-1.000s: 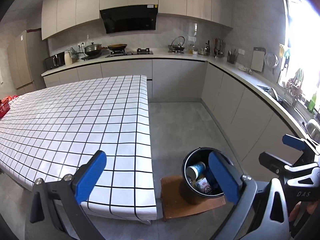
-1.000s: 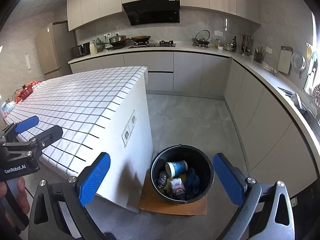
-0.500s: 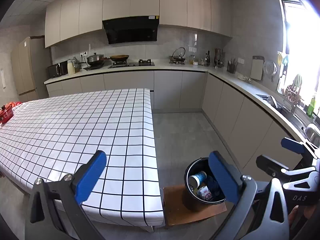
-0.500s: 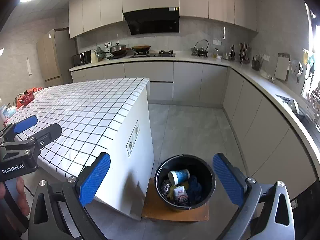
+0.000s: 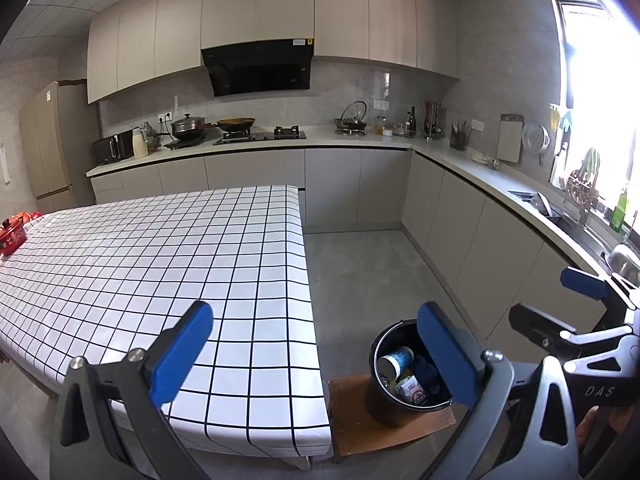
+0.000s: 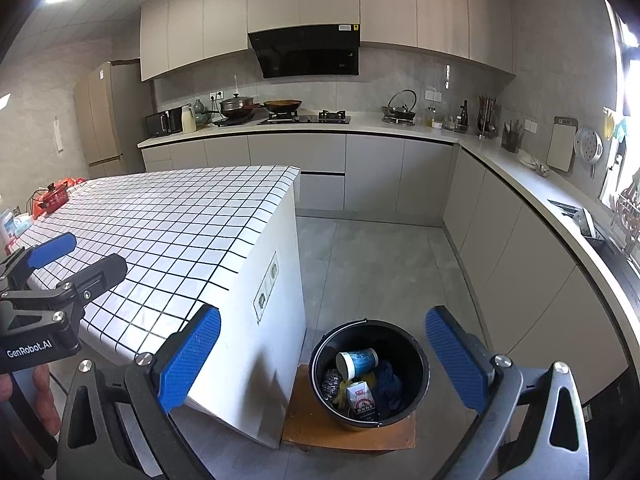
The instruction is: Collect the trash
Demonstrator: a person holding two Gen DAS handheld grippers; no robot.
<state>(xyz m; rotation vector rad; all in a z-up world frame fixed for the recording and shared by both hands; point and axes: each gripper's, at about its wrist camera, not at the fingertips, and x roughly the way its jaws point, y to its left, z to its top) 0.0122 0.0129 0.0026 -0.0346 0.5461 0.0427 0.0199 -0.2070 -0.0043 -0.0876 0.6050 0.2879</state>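
A black bucket (image 6: 416, 364) stands on a low wooden stool (image 6: 308, 432) beside the table's end; it also shows in the left wrist view (image 5: 380, 396). Inside lie a paper cup (image 6: 357, 361), a small white carton (image 6: 361, 397), a dark blue cloth (image 6: 387, 386) and a crumpled grey wad (image 6: 330, 380). My right gripper (image 6: 322, 354) is open and empty, high above the bucket. My left gripper (image 5: 316, 352) is open and empty, above the table's near corner. Each gripper shows at the edge of the other's view.
A table with a white black-grid cloth (image 5: 160, 264) fills the left. A red pot (image 5: 12, 234) sits at its far left end. Grey floor (image 6: 380, 264) lies between the table and the L-shaped counter (image 6: 520, 176) with stove, pots and sink.
Both grippers have risen and tilted up, so the bucket and table sit lower in both views. Both stay open and empty.
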